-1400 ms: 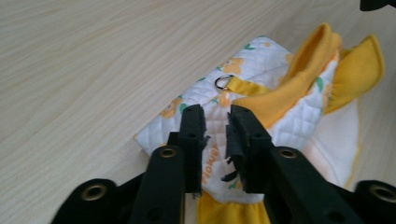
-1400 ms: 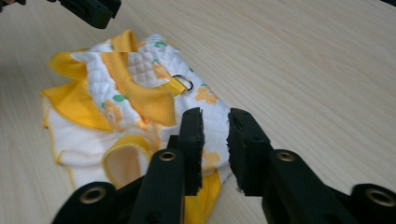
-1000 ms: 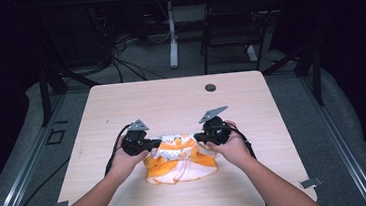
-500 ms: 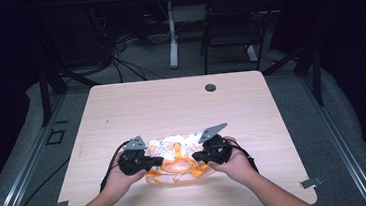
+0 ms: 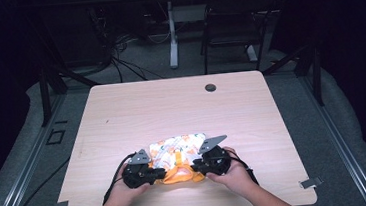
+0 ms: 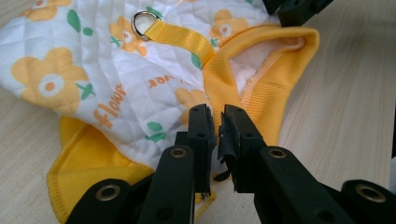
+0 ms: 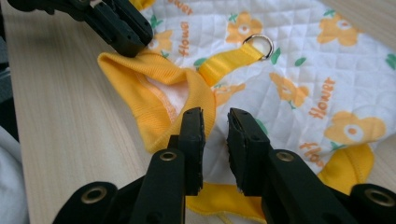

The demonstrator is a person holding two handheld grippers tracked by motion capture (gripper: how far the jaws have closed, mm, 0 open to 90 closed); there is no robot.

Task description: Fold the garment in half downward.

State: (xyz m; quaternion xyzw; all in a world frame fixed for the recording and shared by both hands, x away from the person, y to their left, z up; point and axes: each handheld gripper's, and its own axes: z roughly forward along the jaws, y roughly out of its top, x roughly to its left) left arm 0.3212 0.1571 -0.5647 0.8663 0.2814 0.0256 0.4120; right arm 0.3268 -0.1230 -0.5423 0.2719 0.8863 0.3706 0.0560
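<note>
High view: both tools, left tool (image 5: 158,174) and right tool (image 5: 197,168), just opening off garment (image 5: 178,153) at tabletop (image 5: 121,113) six o'clock, holding nothing; risk of snagging yellow collar (image 6: 261,88) on withdrawal, unfolding it.

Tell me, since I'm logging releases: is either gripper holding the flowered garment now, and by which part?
Nothing is held. Both the left gripper and right gripper have just been opening, jaws apart over the garment near its yellow collar.

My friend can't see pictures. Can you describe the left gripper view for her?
A small white quilted garment with orange flowers and yellow trim lies on a light wooden table. The left tongs, two black jaws just opened a little, stand over its yellow collar with nothing gripped. A yellow strap with a metal ring crosses the garment's back.
</note>
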